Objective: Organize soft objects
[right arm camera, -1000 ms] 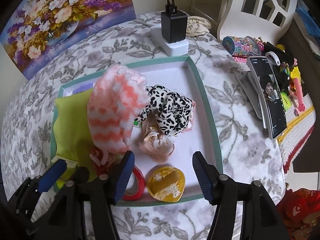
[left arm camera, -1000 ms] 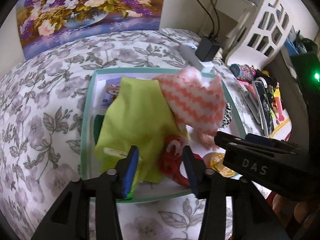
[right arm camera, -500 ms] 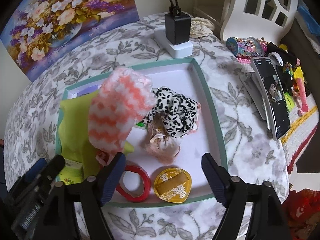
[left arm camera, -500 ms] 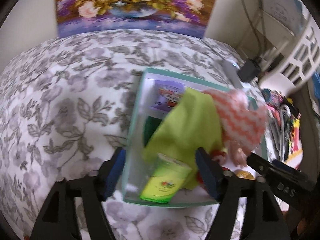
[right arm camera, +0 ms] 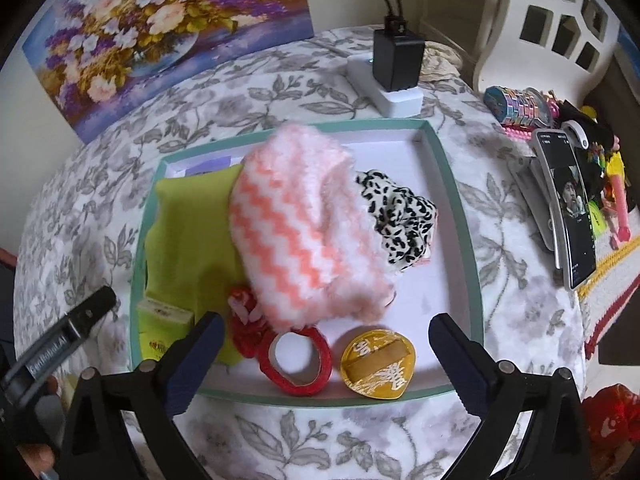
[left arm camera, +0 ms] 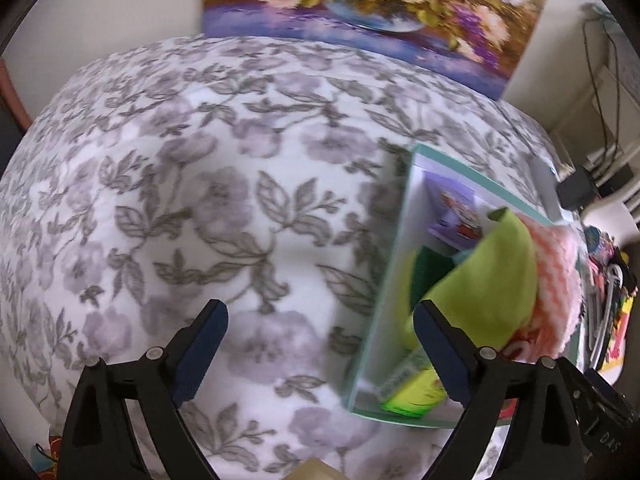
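The left tool (left arm camera: 320,324) hangs over the bare floral cloth (left arm camera: 224,208) on the worktop, beside the left wall of the teal-rimmed tray (right arm camera: 460,208). Its jaws have just been opening, stand wide and grip nothing.

In the tray, left to right in the right wrist view: one lime-green cloth (right arm camera: 188,232) lies draped along the left side, smooth and folded, its edge over one yellow-green carton (right arm camera: 164,326) at the near left corner. Against it rests one fluffy bundle (right arm camera: 304,228), white with coral zigzag stripes, thick and woolly, lying on the tray's middle and partly on the green cloth. Just right of it, touching, sits one scrunchie (right arm camera: 400,216) in black-and-white leopard print. Along the near wall lie one red ring (right arm camera: 298,360) with a red-and-white knot (right arm camera: 242,304) beside it, and one gold heart-shaped piece (right arm camera: 378,364).

The right tool (right arm camera: 322,344) hovers above the tray's near edge. Its jaws have just been opening too, are spread wide and hold nothing; the ring and gold piece show between them.
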